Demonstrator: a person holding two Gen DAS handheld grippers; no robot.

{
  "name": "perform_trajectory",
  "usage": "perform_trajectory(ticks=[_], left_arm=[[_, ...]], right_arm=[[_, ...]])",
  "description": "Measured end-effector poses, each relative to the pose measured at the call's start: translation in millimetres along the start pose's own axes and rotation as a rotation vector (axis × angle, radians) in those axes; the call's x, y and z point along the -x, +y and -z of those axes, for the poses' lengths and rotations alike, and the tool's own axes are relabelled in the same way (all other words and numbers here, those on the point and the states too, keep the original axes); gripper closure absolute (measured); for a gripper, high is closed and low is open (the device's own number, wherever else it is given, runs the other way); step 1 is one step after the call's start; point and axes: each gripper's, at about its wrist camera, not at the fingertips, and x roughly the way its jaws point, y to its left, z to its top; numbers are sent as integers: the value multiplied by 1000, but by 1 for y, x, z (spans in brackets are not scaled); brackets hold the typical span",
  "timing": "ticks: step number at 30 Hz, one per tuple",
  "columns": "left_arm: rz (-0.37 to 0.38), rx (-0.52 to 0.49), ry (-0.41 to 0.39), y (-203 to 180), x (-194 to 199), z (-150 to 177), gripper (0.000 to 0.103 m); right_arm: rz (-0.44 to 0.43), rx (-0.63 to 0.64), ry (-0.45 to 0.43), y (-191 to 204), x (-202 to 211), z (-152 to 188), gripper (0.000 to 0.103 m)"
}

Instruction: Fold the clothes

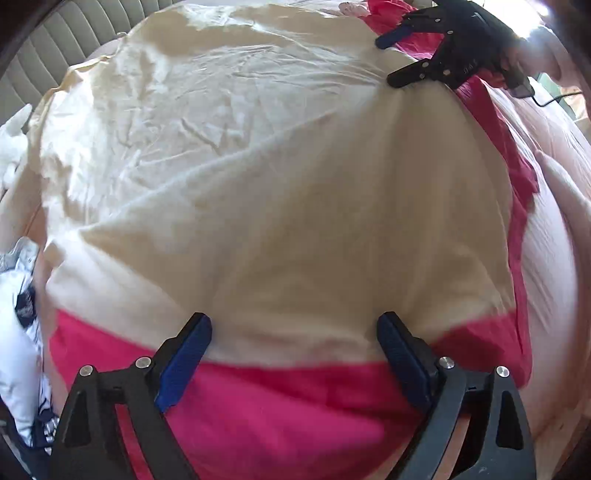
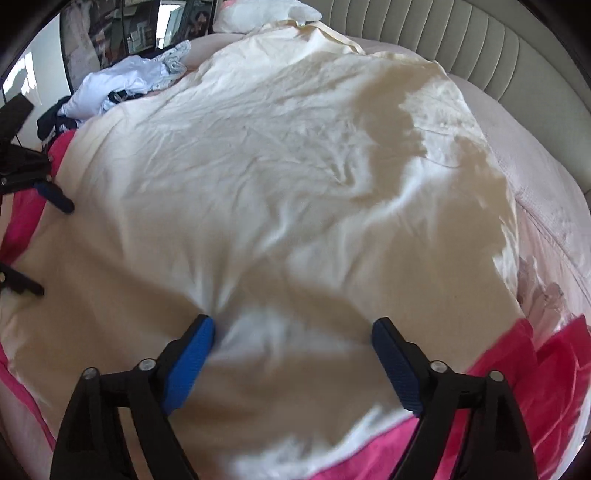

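Cream garment [image 1: 258, 184] lies spread flat on the bed [image 1: 554, 258], covering most of a pink garment [image 1: 277, 406] beneath it. My left gripper [image 1: 294, 360] and right gripper [image 2: 293, 363] both hang over its near hem, jaws released, nothing grasped. Judgement: laid out, creased, no fold visible yet. A pile of white clothes [image 2: 122, 81] waits at the bed's far side.

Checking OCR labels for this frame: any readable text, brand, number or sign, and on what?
None readable.
Right gripper: faint pale marks on its black body in the left wrist view, too blurred to read.
Navy and white garment: a print, too small to read.
Framed pictures at the back: no legible text.
Cream cloth, pink cloth: plain.
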Motion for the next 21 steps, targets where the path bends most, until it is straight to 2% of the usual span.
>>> perform_trajectory(ticks=[2,4,7,8,10,13,14,16,17,18,20,21], left_arm=[[60,113,30,22,12,18,11],[117,208,48,42,24,19,13],[186,228,-93,41,40,-14,12],[206,206,-127,34,37,-28,12],[167,117,-95,11,14,-47,12],[40,-33,-39,-21,-7,-25,12],[41,-10,-43,-20,-2,-11,12],[42,36,-51,-18,9,18,12],[80,91,-26,-11,14,26,12],[131,166,-1,0,19,31,12],[227,331,-7,23,33,34,12],[246,373,-41,31,39,30,12]], right_arm=[[25,-68,63,-24,8,23,3],[-7,-130,78,-41,21,32,3],[-71,-71,-34,-23,44,16,3],[-96,-26,-53,-6,43,9,3],[-145,68,-82,31,38,-6,3],[-76,201,-69,70,14,-1,4],[-90,192,-87,65,13,10,4],[-152,89,-57,38,16,35,4],[-178,59,-56,25,23,48,4],[-156,77,-41,20,31,57,4],[-93,91,-16,8,48,69,4],[-59,72,-11,0,56,72,4]])
